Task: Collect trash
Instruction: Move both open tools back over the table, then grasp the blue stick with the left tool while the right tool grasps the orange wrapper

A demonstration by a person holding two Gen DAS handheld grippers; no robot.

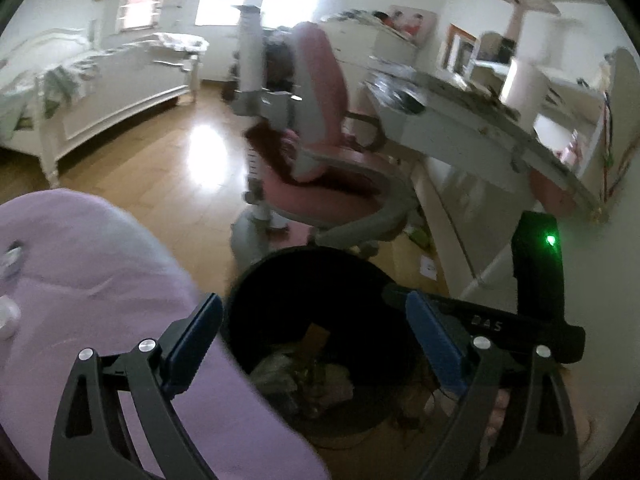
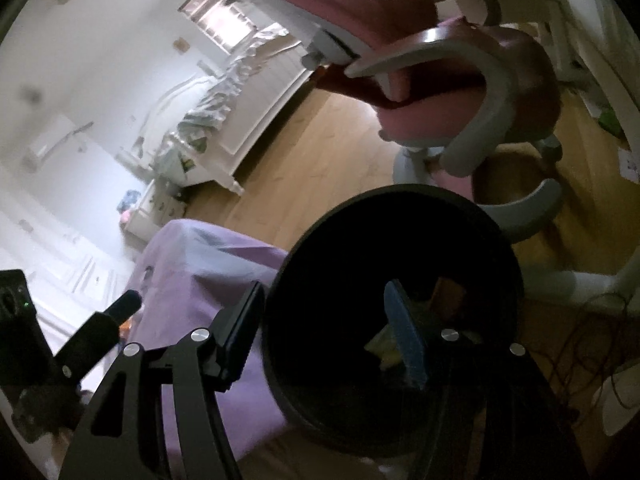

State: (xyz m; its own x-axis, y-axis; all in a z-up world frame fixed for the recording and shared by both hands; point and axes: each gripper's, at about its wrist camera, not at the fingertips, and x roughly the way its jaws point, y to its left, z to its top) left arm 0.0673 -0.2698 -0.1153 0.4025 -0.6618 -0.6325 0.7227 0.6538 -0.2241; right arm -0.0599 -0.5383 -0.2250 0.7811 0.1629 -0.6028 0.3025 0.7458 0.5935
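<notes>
A round black trash bin (image 1: 256, 292) stands on the wooden floor, with crumpled paper and wrappers (image 1: 304, 376) in its bottom. It also fills the right wrist view (image 2: 320, 400). My left gripper (image 1: 316, 344) is open and empty, its blue-padded fingers spread over the bin's mouth. My right gripper (image 2: 324, 332) is open and empty above the same bin; its right finger (image 2: 404, 332) hangs inside the rim and its left finger (image 2: 240, 340) is outside it. The right gripper's body (image 1: 536, 280) shows at the right of the left wrist view.
A purple cloth-covered surface (image 1: 100, 300) lies just left of the bin, also in the right wrist view (image 2: 192, 264). A pink and grey desk chair (image 1: 320, 152) stands behind the bin, a white desk (image 1: 460, 120) to its right, a white bed (image 1: 100, 92) at far left. Cables (image 2: 580, 340) lie right of the bin.
</notes>
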